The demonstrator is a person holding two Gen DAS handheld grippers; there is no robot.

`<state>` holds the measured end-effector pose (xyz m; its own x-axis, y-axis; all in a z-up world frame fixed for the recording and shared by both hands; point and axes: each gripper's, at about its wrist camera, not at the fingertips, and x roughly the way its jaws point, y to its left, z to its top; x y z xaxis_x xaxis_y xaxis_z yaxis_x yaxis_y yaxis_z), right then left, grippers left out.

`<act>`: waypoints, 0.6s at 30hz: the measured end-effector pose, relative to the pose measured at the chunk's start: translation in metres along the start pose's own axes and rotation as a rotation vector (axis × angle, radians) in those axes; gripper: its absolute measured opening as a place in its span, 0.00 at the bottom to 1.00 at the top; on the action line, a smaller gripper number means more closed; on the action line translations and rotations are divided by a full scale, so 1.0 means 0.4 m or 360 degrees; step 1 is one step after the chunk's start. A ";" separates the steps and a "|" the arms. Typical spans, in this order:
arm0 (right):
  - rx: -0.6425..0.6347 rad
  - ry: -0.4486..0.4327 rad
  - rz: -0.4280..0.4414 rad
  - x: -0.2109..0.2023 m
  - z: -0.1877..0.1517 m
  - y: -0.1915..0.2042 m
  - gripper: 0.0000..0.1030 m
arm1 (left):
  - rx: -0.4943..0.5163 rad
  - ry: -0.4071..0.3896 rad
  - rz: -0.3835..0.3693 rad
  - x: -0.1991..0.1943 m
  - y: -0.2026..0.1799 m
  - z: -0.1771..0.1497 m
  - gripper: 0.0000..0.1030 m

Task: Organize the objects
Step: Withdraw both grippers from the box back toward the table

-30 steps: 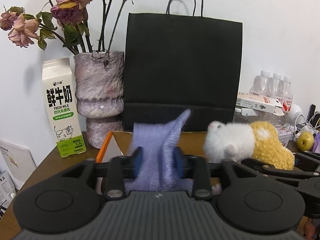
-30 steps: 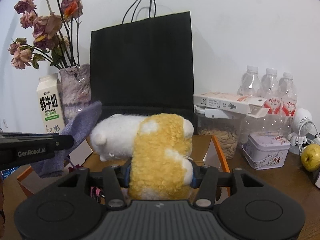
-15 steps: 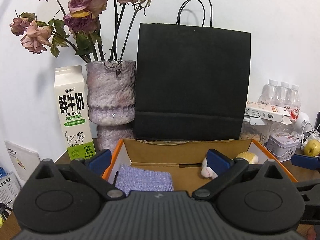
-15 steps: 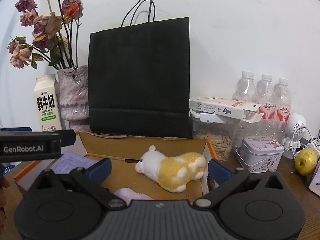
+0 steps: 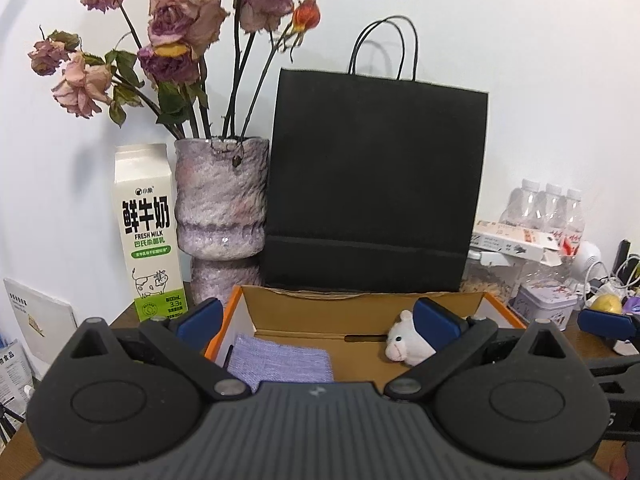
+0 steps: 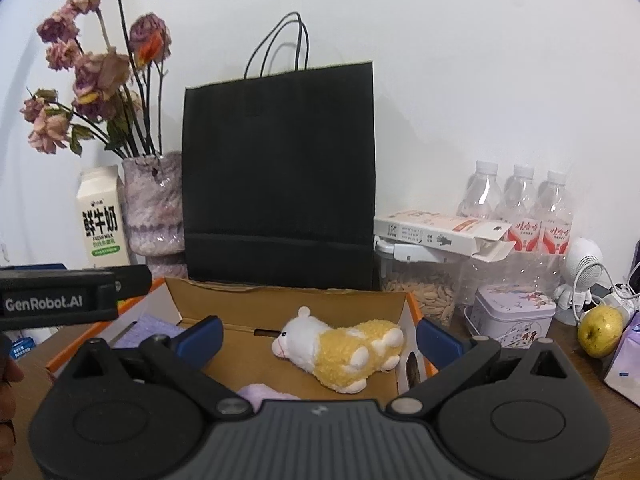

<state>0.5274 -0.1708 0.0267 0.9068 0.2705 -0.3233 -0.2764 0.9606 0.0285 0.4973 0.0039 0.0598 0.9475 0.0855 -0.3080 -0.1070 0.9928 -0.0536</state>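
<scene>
An open cardboard box [image 5: 360, 308] with orange edges stands on the wooden table; it also shows in the right wrist view [image 6: 288, 300]. A folded purple cloth [image 5: 280, 362] lies in its left part [image 6: 154, 328]. A white and yellow plush toy [image 6: 340, 346] lies in its right part; only the toy's white head [image 5: 404, 344] shows in the left wrist view. A pale pink soft thing [image 6: 264, 392] lies at the box's near side. My left gripper [image 5: 318, 316] is open and empty above the box's near side. My right gripper [image 6: 318, 334] is open and empty, just short of the plush toy.
A black paper bag [image 5: 372, 188] stands behind the box. A vase of dried roses [image 5: 222, 216] and a milk carton [image 5: 148, 228] stand at the left. Water bottles [image 6: 520, 208], a grain jar [image 6: 420, 284], a tin [image 6: 512, 312] and a pear [image 6: 600, 330] stand at the right.
Both grippers opened and drew back. The purple cloth left my left gripper and lies in the box. The plush toy left my right gripper and lies in the box.
</scene>
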 end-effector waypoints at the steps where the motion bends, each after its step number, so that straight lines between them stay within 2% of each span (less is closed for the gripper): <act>1: -0.0003 -0.0009 0.0002 -0.009 0.003 0.000 1.00 | 0.0000 -0.0007 -0.0005 -0.010 0.000 0.002 1.00; 9: 0.0027 -0.0045 0.0005 -0.084 0.018 -0.007 1.00 | -0.0021 -0.0057 -0.0031 -0.102 0.008 0.010 1.00; 18: 0.0031 -0.0065 0.0025 -0.180 0.013 0.005 1.00 | -0.0036 -0.0041 -0.0037 -0.194 0.022 -0.006 1.00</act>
<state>0.4634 -0.1879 0.0550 0.9147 0.2876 -0.2837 -0.2848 0.9572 0.0521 0.4221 0.0057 0.0811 0.9573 0.0652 -0.2817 -0.0917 0.9924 -0.0819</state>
